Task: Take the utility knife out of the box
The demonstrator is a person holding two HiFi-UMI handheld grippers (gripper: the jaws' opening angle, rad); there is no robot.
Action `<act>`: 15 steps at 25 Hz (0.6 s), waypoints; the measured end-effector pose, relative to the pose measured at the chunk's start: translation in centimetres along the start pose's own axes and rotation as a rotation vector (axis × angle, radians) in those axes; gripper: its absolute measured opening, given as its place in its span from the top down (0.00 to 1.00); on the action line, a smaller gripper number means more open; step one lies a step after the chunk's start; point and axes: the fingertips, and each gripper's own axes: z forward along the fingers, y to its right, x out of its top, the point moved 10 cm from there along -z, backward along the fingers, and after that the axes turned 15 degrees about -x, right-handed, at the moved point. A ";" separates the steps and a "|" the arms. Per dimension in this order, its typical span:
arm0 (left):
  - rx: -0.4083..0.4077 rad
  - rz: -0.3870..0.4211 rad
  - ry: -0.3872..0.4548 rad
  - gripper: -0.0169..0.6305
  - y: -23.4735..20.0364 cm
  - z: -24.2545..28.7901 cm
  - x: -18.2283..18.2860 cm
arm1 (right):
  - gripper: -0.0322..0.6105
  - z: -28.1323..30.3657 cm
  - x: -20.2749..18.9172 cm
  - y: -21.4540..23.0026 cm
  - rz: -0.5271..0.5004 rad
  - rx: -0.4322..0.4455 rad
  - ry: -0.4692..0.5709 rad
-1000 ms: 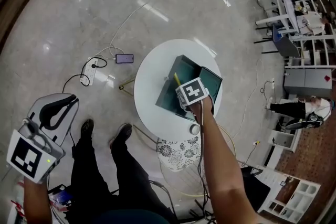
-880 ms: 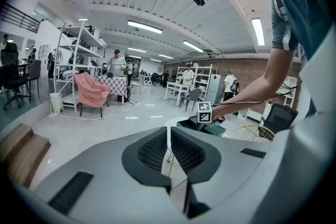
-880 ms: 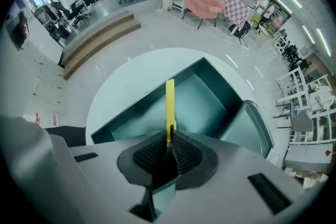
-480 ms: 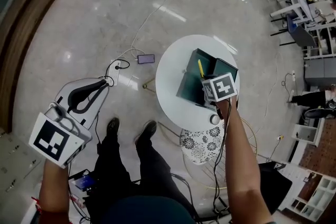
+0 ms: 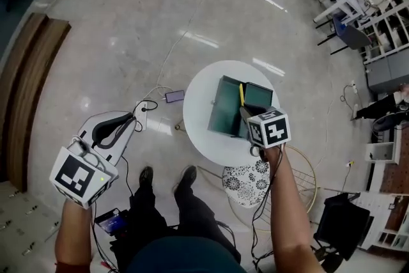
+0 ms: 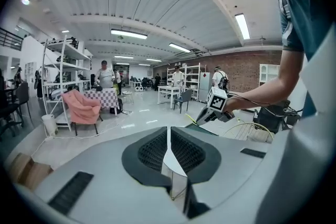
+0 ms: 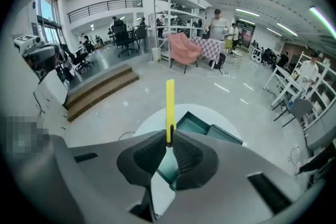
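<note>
My right hand-held gripper [image 7: 169,142] pinches the utility knife [image 7: 169,105] above the box [image 7: 195,124] (left hand-held gripper [image 6: 168,148] closed, empty), so next I should lay it on the bench [image 5: 199,131].

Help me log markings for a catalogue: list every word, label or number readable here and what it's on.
None readable.
The marker cubes on the left tongs and right tongs bear only black-and-white square patterns, no words.
The yellow utility knife and green box show no legible print.
</note>
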 end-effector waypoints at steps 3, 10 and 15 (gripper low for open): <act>-0.019 0.023 0.003 0.92 0.8 -0.1 1.7 | 0.86 -3.0 -0.1 0.6 0.077 -0.004 0.070; -0.066 0.074 0.003 0.92 3.3 -0.7 7.2 | 0.86 -11.7 0.3 2.4 0.192 -0.021 0.214; -0.095 0.101 0.004 0.92 3.4 -0.7 9.1 | 0.86 -15.2 0.7 2.5 0.211 -0.052 0.287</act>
